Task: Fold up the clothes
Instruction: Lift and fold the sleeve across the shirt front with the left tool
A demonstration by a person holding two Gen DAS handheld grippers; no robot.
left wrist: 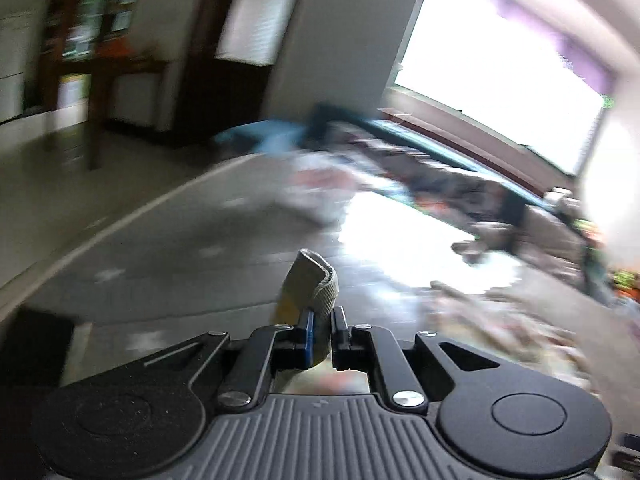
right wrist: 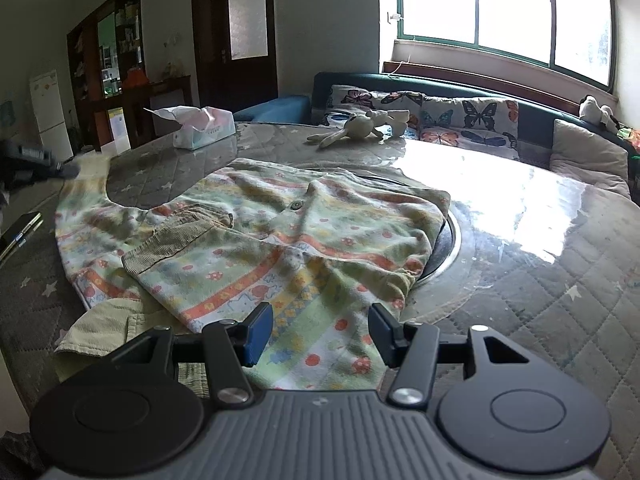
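two grippers over a patterned green, orange and white garment (right wrist: 280, 240) spread on the round quilted grey table (right wrist: 540, 280).

left gripper (left wrist: 322, 320) is clamped on a ribbed olive corduroy cuff (left wrist: 316, 280), lifted above the table in a motion-blurred view. right gripper (right wrist: 320, 328) hovers just over the garment's near hem, jaws apart and holding nothing. a white tissue box (right wrist: 204, 128) and a pale stuffed rabbit toy (right wrist: 360, 126) sit at the far edge.
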